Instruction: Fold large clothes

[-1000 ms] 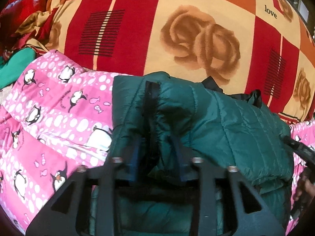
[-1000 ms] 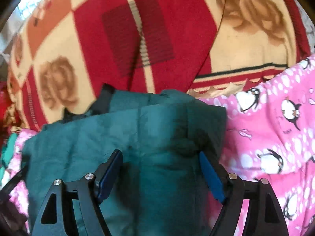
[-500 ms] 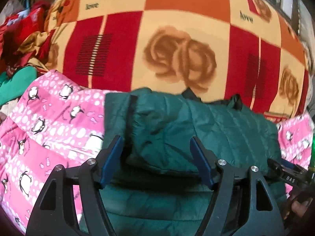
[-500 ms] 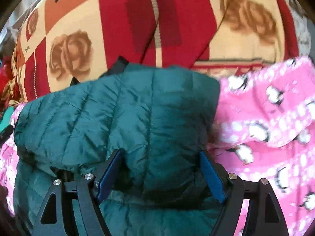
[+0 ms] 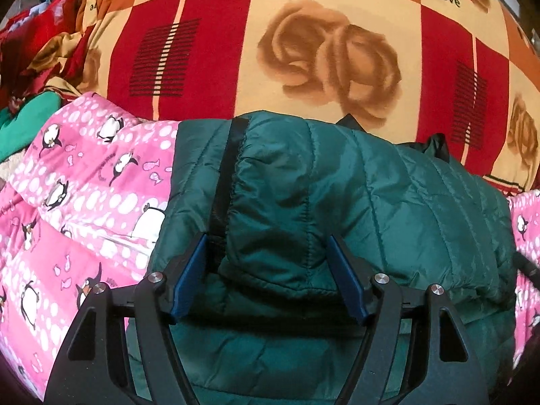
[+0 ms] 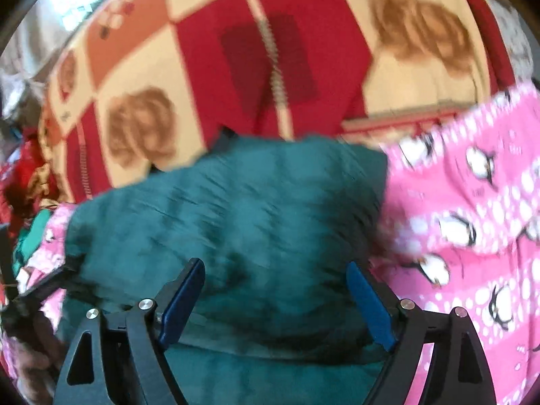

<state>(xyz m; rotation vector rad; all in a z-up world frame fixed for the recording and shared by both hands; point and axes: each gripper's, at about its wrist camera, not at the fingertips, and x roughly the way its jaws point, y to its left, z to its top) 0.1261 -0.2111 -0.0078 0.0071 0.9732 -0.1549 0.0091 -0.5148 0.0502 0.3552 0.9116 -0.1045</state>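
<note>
the green quilted jacket (image 5: 337,202) lies in front of us, doubled over on itself, its upper layer ending in a rounded fold over the lower one. a dark zipper strip (image 5: 224,182) runs down its left part in the left wrist view. the jacket rests on a pink blanket with penguins (image 5: 84,202), which shows on both sides of it, and its far edge meets a red, cream and orange blanket with brown roses (image 5: 320,50).

our left gripper (image 5: 266,270) hangs just over the folded edge; its blue fingers (image 5: 189,276) have just been opening and now stand apart, with the fold between them but the pads off the cloth. our right gripper (image 6: 275,298) sits over the jacket's other side, near where the green meets the pink; its fingers (image 6: 369,303) have also just been opening and stand wide, gripping nothing. that view is blurred, so we cannot tell whether the pads brush the fabric.

at the far left a heap of red and green cloth (image 5: 30,67) lies beyond the pink blanket.
</note>
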